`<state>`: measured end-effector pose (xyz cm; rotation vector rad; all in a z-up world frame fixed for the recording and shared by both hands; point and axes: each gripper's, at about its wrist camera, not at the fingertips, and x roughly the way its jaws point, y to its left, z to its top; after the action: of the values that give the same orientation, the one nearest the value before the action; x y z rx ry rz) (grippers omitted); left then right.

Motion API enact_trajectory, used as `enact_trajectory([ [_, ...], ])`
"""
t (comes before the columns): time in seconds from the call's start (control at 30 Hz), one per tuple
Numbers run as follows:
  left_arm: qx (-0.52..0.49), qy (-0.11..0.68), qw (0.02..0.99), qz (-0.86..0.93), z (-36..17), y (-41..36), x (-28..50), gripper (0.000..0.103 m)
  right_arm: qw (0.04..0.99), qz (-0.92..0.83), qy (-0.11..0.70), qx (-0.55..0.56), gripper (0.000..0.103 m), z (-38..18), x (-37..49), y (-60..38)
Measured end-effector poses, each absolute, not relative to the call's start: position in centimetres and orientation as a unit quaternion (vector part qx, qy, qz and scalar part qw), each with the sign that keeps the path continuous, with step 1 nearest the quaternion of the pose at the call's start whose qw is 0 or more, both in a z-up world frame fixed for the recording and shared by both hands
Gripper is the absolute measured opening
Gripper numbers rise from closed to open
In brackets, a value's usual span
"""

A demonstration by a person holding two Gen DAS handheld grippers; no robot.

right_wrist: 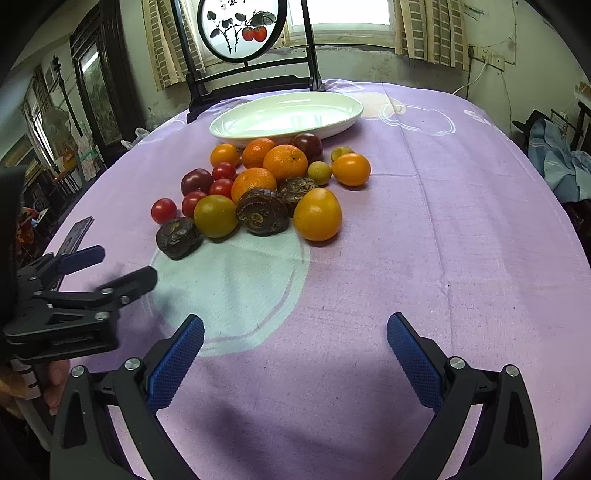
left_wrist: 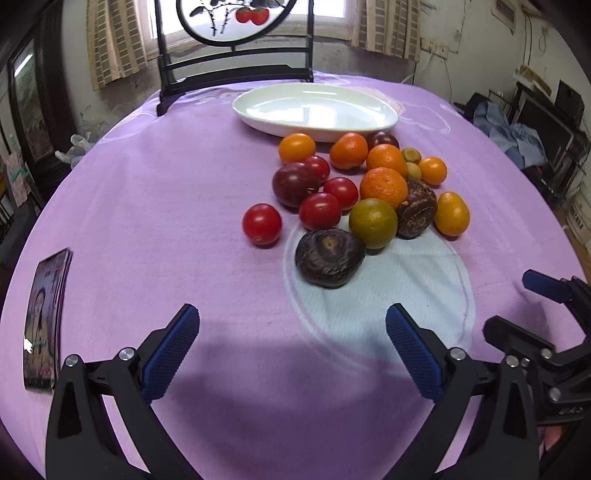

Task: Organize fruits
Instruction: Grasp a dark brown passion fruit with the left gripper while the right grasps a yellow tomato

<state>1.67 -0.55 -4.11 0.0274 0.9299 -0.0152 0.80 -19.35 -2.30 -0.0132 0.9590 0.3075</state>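
Observation:
A heap of fruit lies mid-table on the purple cloth: red cherry tomatoes (left_wrist: 261,223), oranges (left_wrist: 384,185), yellow-orange fruits (right_wrist: 317,214), a green-orange one (left_wrist: 373,223), dark plums (left_wrist: 295,184) and dark brown wrinkled fruits (left_wrist: 330,256). Behind the heap stands an empty white oval plate (left_wrist: 314,110), also in the right wrist view as plate (right_wrist: 288,116). My left gripper (left_wrist: 291,314) is open, low over the cloth short of the heap. My right gripper (right_wrist: 295,325) is open too, nothing between its fingers. The left gripper (right_wrist: 110,267) shows at the right view's left edge.
A stack of printed cards (left_wrist: 44,321) lies at the table's left edge. A dark wooden stand with a round painted panel (right_wrist: 240,29) rises behind the plate. The right gripper's body (left_wrist: 546,332) sits at the left view's right edge. Furniture and clutter surround the table.

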Motion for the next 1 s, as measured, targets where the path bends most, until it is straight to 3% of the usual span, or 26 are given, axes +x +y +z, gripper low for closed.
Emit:
enact_trajectory([
  [0.13,0.047,0.458,0.888,-0.009,-5.0,-2.3,3.6,0.098,0.877,0.142,0.458,0.006,0.1,-2.1,1.2,-20.4],
  [0.23,0.04,0.481,0.876,-0.026,-5.8,-3.0,5.1,0.081,0.877,0.141,0.46,0.013,0.1,-2.2,1.4,-20.9],
  [0.3,0.029,0.481,0.876,-0.027,-5.8,-3.0,5.8,0.078,0.876,0.139,0.461,0.016,0.1,-2.1,1.6,-21.2],
  [0.4,0.03,0.475,0.878,-0.04,-5.7,-3.3,6.6,0.065,0.876,0.137,0.462,0.017,0.1,-2.2,1.9,-21.5],
  [0.5,0.035,0.465,0.883,-0.046,-5.5,-3.6,6.9,0.047,0.875,0.133,0.466,0.015,0.1,-2.4,2.1,-21.6],
  [0.67,0.021,0.461,0.885,-0.064,-4.9,-3.0,6.0,0.046,0.875,0.122,0.468,-0.005,0.1,-2.2,2.4,-21.4],
  [0.87,0.01,0.436,0.897,-0.07,-3.2,-1.8,4.4,0.046,0.865,0.086,0.473,-0.141,0.1,-3.6,5.0,-18.9],
  [1.0,0.001,0.421,0.905,-0.065,-2.2,-0.5,3.7,0.046,0.862,0.106,0.468,-0.162,0.1,-4.0,6.6,-17.8],
])
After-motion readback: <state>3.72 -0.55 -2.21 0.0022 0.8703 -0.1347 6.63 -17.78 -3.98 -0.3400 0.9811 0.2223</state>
